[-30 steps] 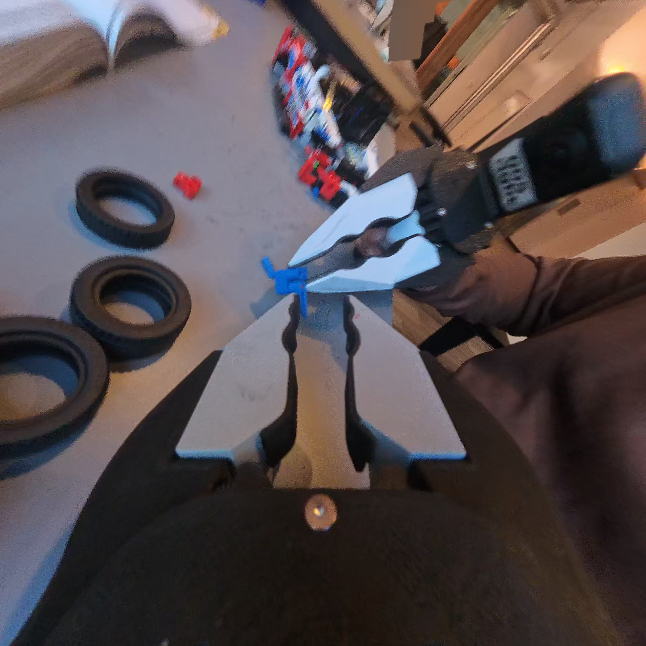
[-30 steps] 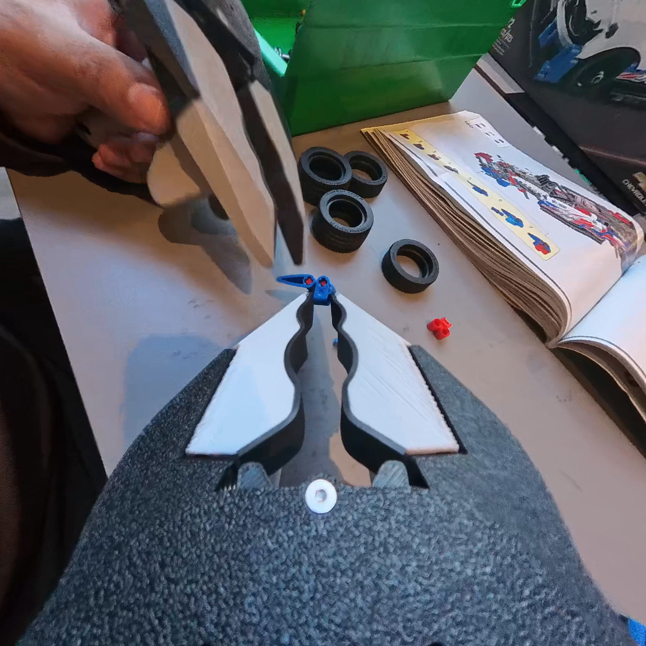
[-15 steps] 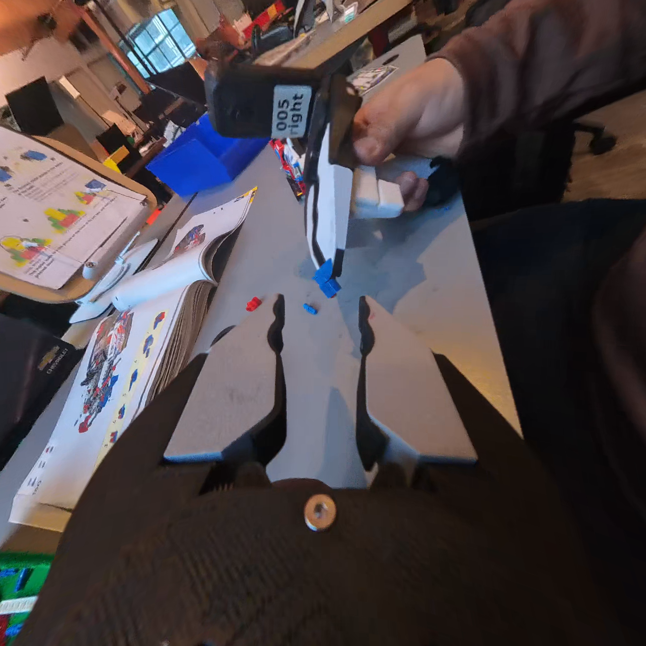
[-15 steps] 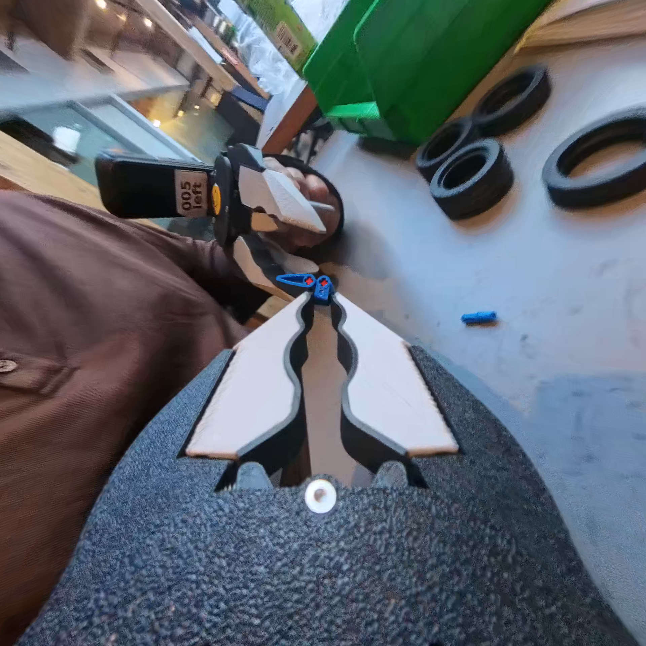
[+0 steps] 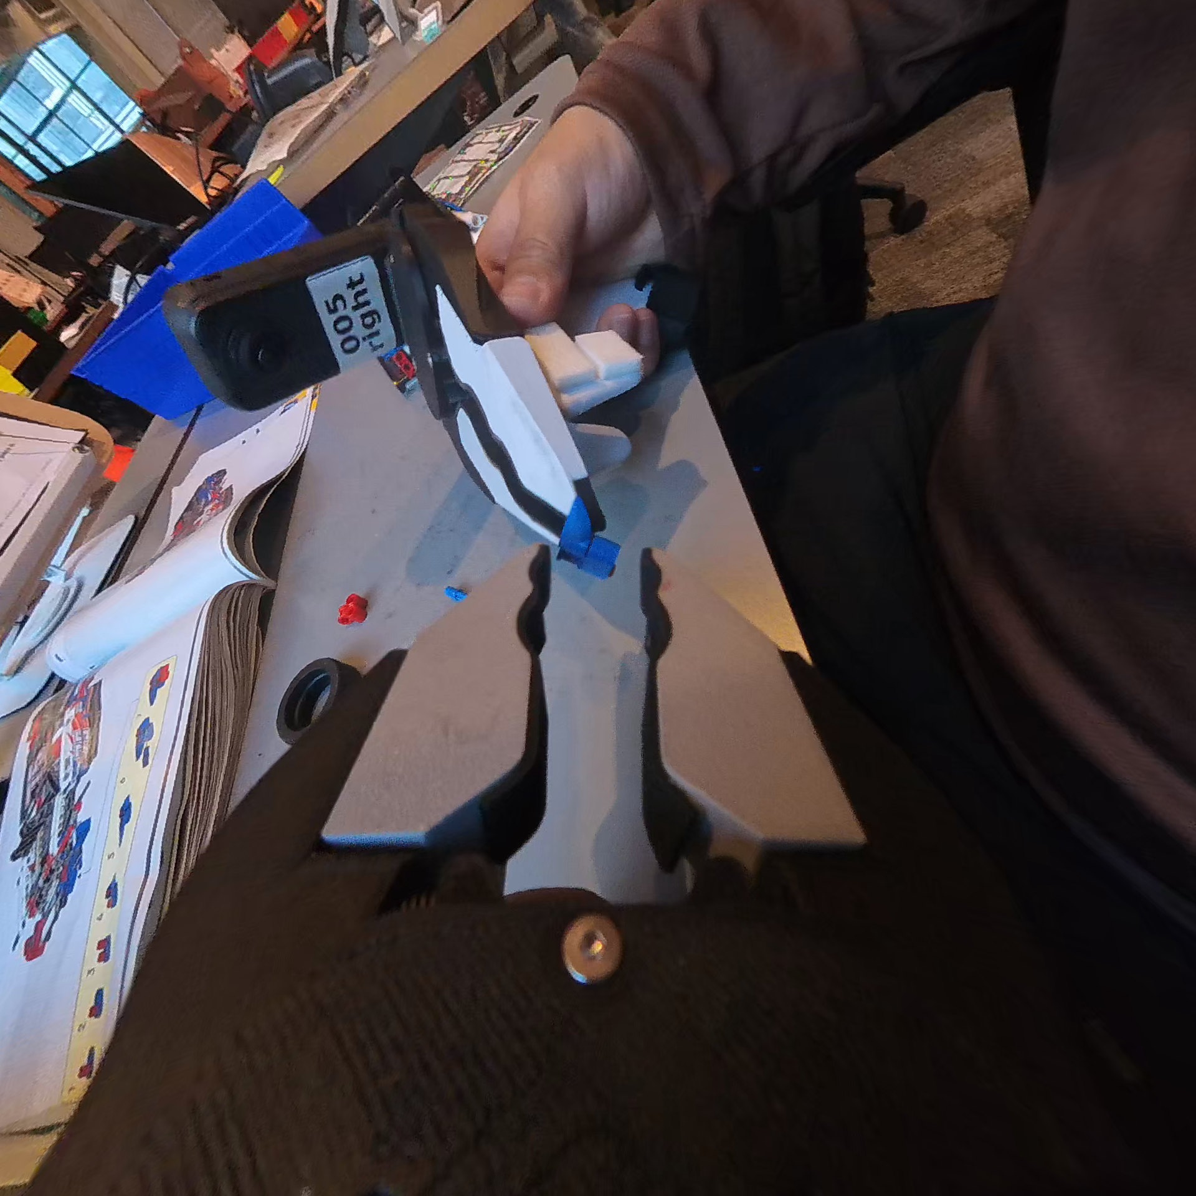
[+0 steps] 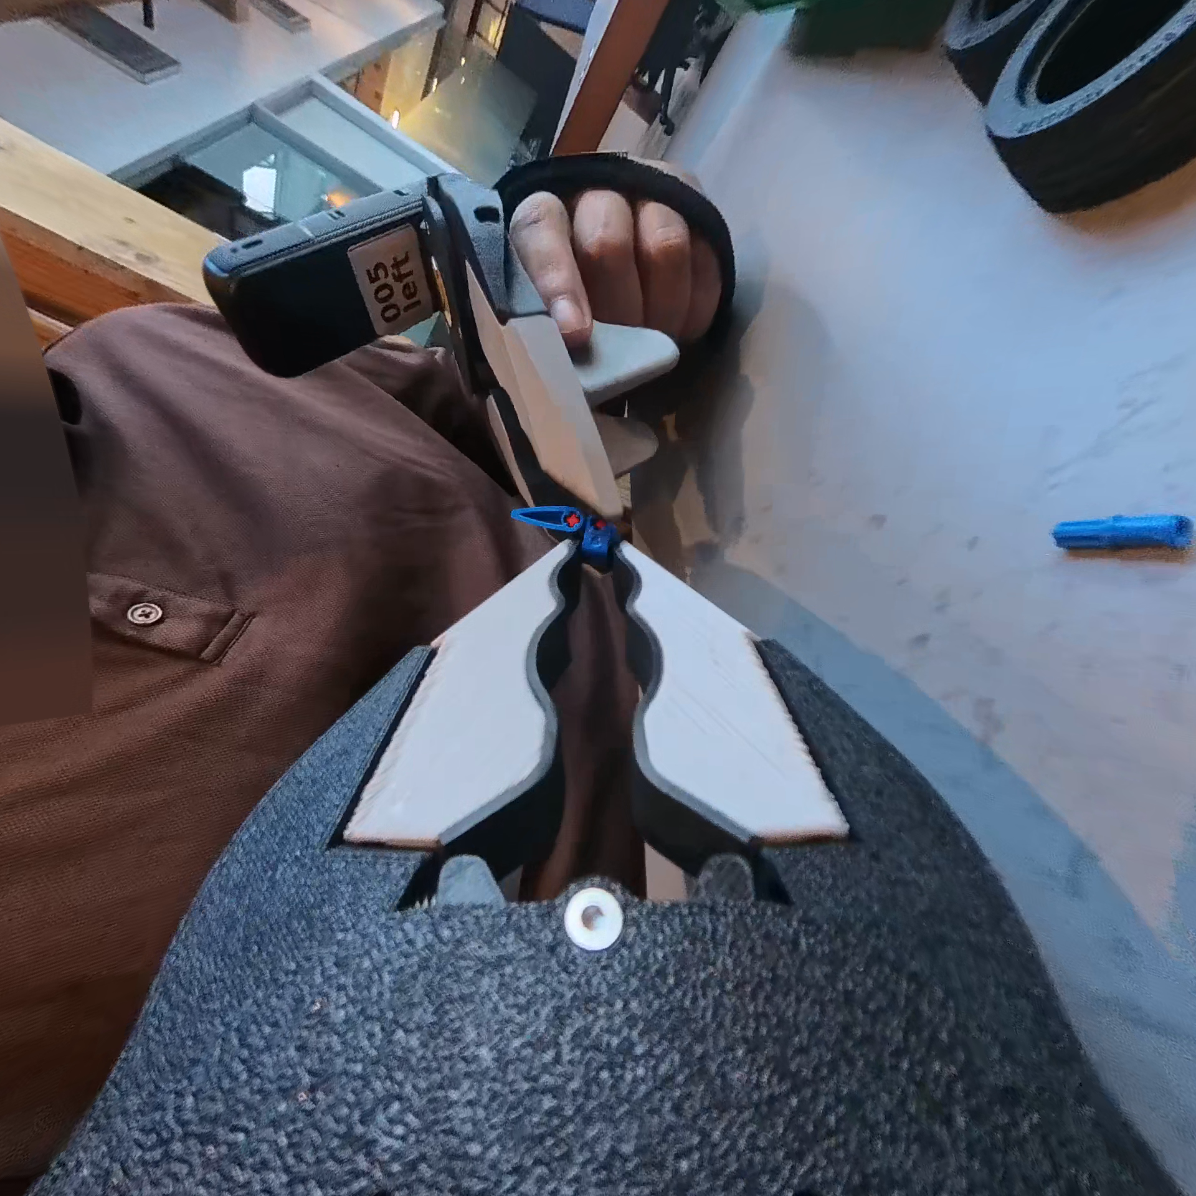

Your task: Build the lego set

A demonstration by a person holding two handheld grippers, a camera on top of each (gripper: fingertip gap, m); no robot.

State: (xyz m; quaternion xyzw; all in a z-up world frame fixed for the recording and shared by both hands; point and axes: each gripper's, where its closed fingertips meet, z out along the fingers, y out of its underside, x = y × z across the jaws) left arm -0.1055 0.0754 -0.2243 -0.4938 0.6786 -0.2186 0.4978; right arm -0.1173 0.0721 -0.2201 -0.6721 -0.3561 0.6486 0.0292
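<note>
Left tool (image 5: 592,569) swings up to face the right tool (image 6: 594,550), jaws apart, empty. Right tool pinches a blue piece (image 6: 592,538) above the bench (image 5: 388,492). Pin (image 6: 1123,532), red piece (image 5: 352,608), tyres (image 6: 1100,110) lie loose — early days, I'd say.

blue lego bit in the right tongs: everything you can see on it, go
The blue lego piece is a small glossy plastic assembly: a chunky connector block with a thin teardrop-shaped arm sticking out sideways. Two red cross-shaped axle ends show in its holes. It is pinched at the very tips of the right tongs, held in the air above the table edge. The left tongs stand open just short of it; actual contact with them cannot be made out.
</note>
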